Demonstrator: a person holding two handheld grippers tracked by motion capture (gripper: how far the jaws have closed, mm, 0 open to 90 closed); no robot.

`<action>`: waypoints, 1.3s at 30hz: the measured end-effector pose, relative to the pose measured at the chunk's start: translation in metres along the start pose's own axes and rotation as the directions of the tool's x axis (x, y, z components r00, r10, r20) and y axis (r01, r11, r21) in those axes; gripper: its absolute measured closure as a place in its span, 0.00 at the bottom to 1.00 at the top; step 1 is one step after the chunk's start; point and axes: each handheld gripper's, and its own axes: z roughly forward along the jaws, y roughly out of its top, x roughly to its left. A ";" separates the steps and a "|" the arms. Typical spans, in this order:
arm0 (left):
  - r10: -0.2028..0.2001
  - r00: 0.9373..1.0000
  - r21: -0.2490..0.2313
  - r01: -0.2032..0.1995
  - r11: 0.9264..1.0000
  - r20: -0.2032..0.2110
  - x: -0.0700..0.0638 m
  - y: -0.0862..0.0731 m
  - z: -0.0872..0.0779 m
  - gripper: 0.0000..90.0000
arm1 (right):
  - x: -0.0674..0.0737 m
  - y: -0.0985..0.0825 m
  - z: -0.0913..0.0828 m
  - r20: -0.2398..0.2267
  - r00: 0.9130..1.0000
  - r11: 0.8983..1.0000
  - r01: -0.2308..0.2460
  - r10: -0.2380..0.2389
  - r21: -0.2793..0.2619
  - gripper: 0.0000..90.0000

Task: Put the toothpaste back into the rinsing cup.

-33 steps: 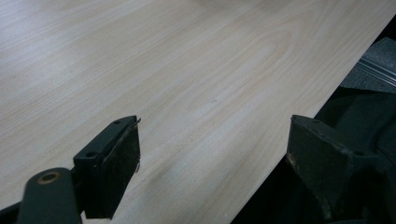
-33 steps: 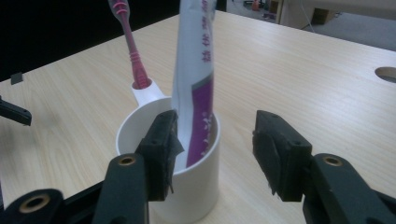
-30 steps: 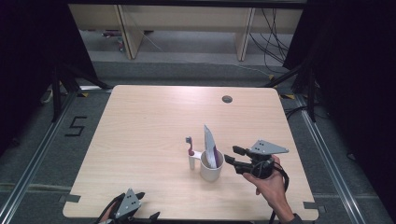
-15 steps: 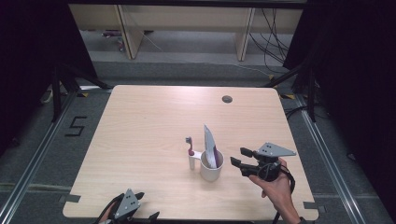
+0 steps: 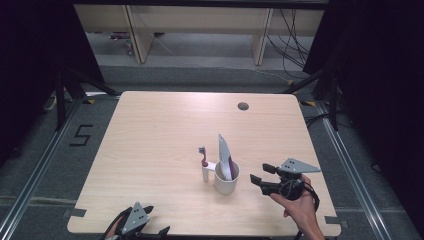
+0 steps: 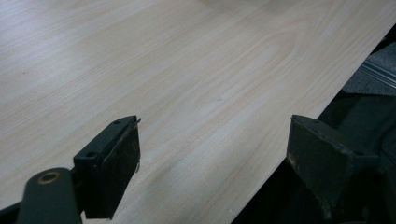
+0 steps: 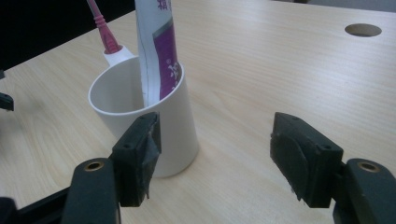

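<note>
Here the right claw (image 5: 261,175) hangs just beside a white cup (image 5: 226,178) on the counter (image 5: 160,130), its flat black jaws apart with bare wood between them; they have just been opening. From the right gripper view the claw (image 7: 215,154) has the left pad, wrapped in worn tape, in front of the smooth round wall of the cup (image 7: 173,126), though contact cannot be told. A flat white and purple tube (image 7: 156,51) stands in the cup, leaning on the rim. A pink toothbrush (image 7: 103,30) rises from a small white holder at the cup's far side. The counter is pale wood grain, rounded at the corners, with a round hole (image 5: 243,106) near its far edge. The left claw (image 6: 212,158) stands wide open over the near edge, gripping nothing
</note>
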 end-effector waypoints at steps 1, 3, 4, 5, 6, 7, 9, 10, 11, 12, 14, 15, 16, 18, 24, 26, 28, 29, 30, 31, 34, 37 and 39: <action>0.001 1.000 0.000 -0.001 1.000 0.000 0.000 0.000 0.000 0.19 | -0.001 -0.001 0.000 -0.004 1.000 1.000 0.010 -0.010 0.000 0.38; 0.000 1.000 0.001 0.000 1.000 0.000 0.000 0.000 0.000 0.19 | 0.001 -0.003 0.000 -0.010 1.000 1.000 -0.013 0.013 0.005 0.36; 0.000 1.000 -0.001 0.000 1.000 -0.001 0.000 0.000 0.000 0.19 | 0.000 -0.004 -0.001 -0.006 1.000 1.000 0.011 -0.011 0.015 0.36; 0.010 1.000 0.010 -0.010 1.000 0.001 0.001 0.000 0.000 0.19 | 0.000 -0.005 -0.001 -0.008 1.000 1.000 0.007 -0.007 0.022 0.35; 0.003 1.000 0.006 -0.003 1.000 0.001 0.001 0.000 0.000 0.19 | 0.000 -0.007 0.000 -0.012 1.000 1.000 0.010 -0.010 0.014 0.35; 0.005 1.000 0.011 -0.005 1.000 -0.003 0.001 0.000 -0.001 0.19 | 0.000 -0.008 -0.001 -0.011 1.000 1.000 -0.002 0.003 0.024 0.34; -0.008 1.000 0.005 0.008 1.000 -0.002 0.001 -0.001 -0.001 0.19 | 0.000 -0.010 0.000 -0.002 1.000 1.000 0.001 -0.001 0.019 0.33; -0.010 1.000 -0.008 0.010 1.000 -0.006 0.001 -0.001 0.000 0.19 | -0.001 -0.011 -0.001 -0.007 1.000 1.000 0.006 -0.006 0.023 0.33; -0.005 1.000 -0.007 0.005 1.000 -0.008 0.001 -0.001 -0.001 0.19 | 0.001 -0.013 -0.001 -0.018 1.000 0.999 -0.021 0.021 0.030 0.33; 0.006 1.000 0.004 -0.006 1.000 -0.010 0.002 -0.001 -0.001 0.19 | -0.002 -0.014 -0.001 -0.008 1.000 0.999 0.015 -0.014 0.032 0.32; 0.007 1.000 0.000 -0.007 1.000 -0.009 0.002 -0.001 -0.001 0.19 | -0.001 -0.017 0.000 -0.011 1.000 0.999 0.002 -0.002 0.041 0.31; 0.008 1.000 0.002 -0.008 1.000 -0.010 0.002 -0.001 -0.001 0.19 | -0.001 -0.018 0.001 -0.007 1.000 0.999 -0.002 0.002 0.046 0.31; 0.005 1.000 0.004 -0.005 1.000 -0.010 0.002 -0.001 -0.001 0.19 | -0.001 -0.019 0.002 -0.011 1.000 0.999 -0.007 0.007 0.043 0.30; 0.006 1.000 0.010 -0.006 1.000 -0.012 0.002 -0.001 -0.002 0.19 | 0.000 -0.020 0.000 -0.015 1.000 0.999 -0.022 0.023 0.047 0.30; -0.014 1.000 -0.009 0.013 1.000 -0.010 0.001 -0.001 0.000 0.19 | -0.004 -0.024 -0.001 0.001 1.000 0.999 -0.011 0.011 0.051 0.29; 0.011 1.000 0.014 -0.011 1.000 -0.007 0.002 0.000 -0.002 0.19 | -0.006 -0.024 -0.003 0.000 1.000 0.998 0.004 -0.004 0.062 0.29; 0.010 1.000 0.004 -0.010 1.000 -0.010 0.001 -0.001 -0.001 0.19 | -0.004 -0.026 -0.004 0.003 1.000 0.997 -0.011 0.011 0.070 0.29; 0.015 1.000 0.019 -0.015 1.000 -0.007 0.001 -0.002 -0.001 0.19 | -0.004 -0.026 -0.005 0.003 1.000 0.998 -0.006 0.006 0.066 0.29; 0.014 1.000 0.016 -0.014 1.000 -0.009 0.001 -0.002 -0.002 0.19 | -0.002 -0.027 -0.006 0.015 0.999 0.997 -0.032 0.031 0.075 0.29; 0.013 1.000 0.004 -0.013 1.000 -0.014 0.002 -0.002 -0.002 0.19 | -0.004 -0.027 -0.008 0.013 1.000 0.997 0.009 -0.010 0.071 0.28; 0.001 1.000 0.000 -0.001 1.000 -0.018 0.002 -0.001 -0.003 0.19 | 0.000 -0.029 -0.010 0.007 1.000 0.997 -0.027 0.027 0.069 0.27; 0.008 1.000 0.001 -0.008 1.000 -0.007 0.001 -0.001 -0.002 0.19 | -0.003 -0.033 -0.012 0.002 1.000 0.997 -0.009 0.009 0.071 0.25; 0.026 1.000 0.011 -0.026 1.000 -0.011 0.002 -0.001 -0.001 0.19 | -0.001 -0.035 -0.015 0.031 0.999 0.995 -0.024 0.021 0.093 0.23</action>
